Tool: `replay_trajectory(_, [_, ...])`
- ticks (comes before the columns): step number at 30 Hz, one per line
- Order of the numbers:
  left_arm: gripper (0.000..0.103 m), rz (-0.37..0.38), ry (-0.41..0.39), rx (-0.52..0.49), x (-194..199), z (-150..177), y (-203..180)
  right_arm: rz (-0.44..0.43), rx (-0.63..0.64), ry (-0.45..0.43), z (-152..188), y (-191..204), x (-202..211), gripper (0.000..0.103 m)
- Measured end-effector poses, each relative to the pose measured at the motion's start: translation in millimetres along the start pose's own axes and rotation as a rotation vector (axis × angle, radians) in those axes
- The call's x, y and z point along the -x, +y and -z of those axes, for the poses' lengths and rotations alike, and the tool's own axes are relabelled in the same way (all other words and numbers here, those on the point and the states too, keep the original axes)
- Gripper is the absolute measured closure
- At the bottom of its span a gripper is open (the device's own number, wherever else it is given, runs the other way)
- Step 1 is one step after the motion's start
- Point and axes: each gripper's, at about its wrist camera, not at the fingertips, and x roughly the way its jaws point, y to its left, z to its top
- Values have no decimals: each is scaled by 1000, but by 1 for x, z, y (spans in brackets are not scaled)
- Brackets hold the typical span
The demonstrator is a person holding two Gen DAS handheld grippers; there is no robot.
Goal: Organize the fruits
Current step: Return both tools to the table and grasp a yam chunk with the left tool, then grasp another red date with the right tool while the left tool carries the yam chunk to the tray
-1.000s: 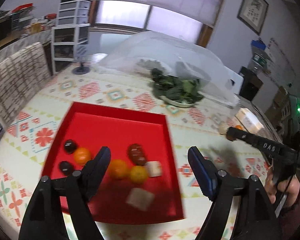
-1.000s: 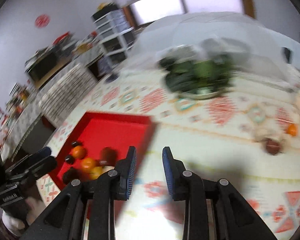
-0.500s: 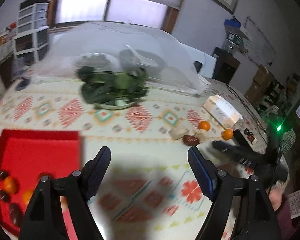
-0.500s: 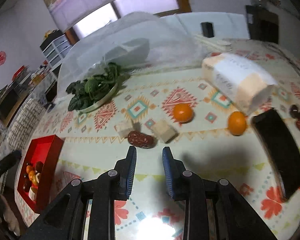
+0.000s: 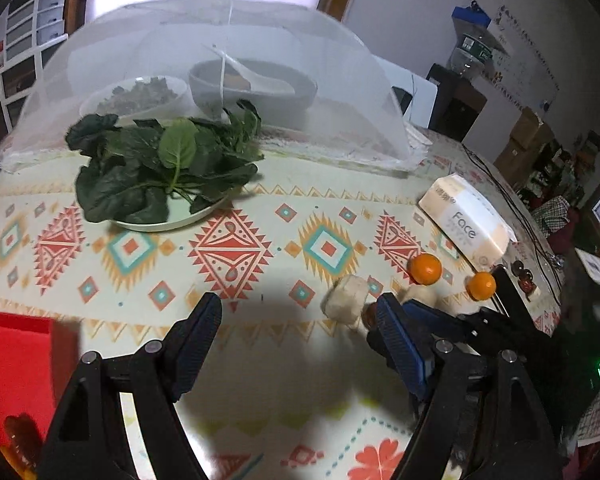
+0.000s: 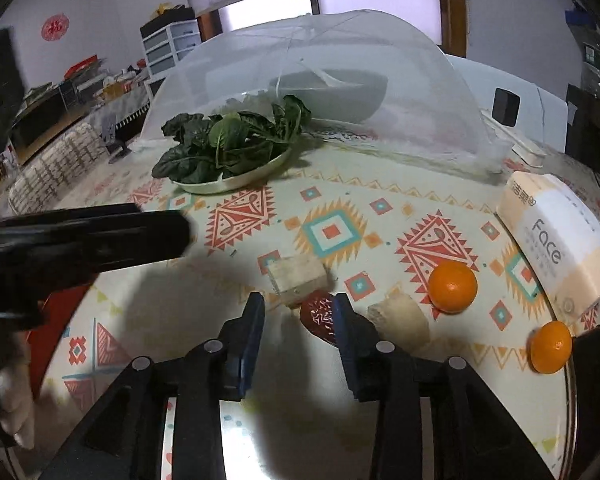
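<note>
My right gripper [image 6: 298,320] is open just in front of a dark red date [image 6: 319,315] that lies by its right fingertip. A pale cube [image 6: 298,275] sits just beyond, a second pale chunk [image 6: 402,319] to the right. Two oranges [image 6: 452,286] [image 6: 550,346] lie further right. My left gripper [image 5: 300,328] is open and empty over bare tablecloth; the red tray [image 5: 14,364] shows at its lower left with fruit at the edge. The oranges [image 5: 425,269] [image 5: 480,285] and a cube [image 5: 346,300] show in the left wrist view.
A plate of green leaves [image 6: 232,148] stands behind, with a mesh food cover [image 6: 320,80] over bowls. A tissue pack [image 6: 556,240] lies at right. A dark flat object [image 6: 592,360] sits near the right table edge. The left gripper [image 6: 80,236] crosses the right wrist view.
Both grippers swung right, away from the red tray. My right gripper has opened wider and closed in on the date and cubes; the left stays open.
</note>
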Motion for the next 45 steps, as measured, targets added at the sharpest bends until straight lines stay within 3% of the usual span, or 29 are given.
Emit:
replay_trajectory(8, [24,12,35,-5,-22,-6,-7,1,26,29,6,2,2,62])
replay_trajectory(11, [24,11,48,-27,-31,-7,-12,5,17,78,12,-1,-1,62])
replay_trajectory(14, [24,13,61,-50,-41,-8,-17,1,-6,109,21,-8,-5,77])
replay_trajectory(19, [25,12,101,-100,-64,-8,-24,-43,-35,75,20,-14,3,78])
replay_trajectory(23, [49,13,116,-162,-77,-4,-32,-66,-75,51,22,-23,9,70])
replay_trajectory(25, [77,21,120,-194,-78,-3,-37,-74,-89,36,22,-26,12,70])
replay_trajectory(28, [76,13,130,-185,-75,-1,-35,-77,-98,17,22,-26,12,68])
replay_trajectory(33, [76,-13,131,-131,-47,8,-14,-84,-81,-18,18,-18,15,66])
replay_trajectory(38, [76,-19,72,-99,9,21,8,-28,4,-33,2,-2,14,48])
replay_trajectory(45, [76,2,-28,-44,87,49,38,76,163,79,-9,22,-16,46])
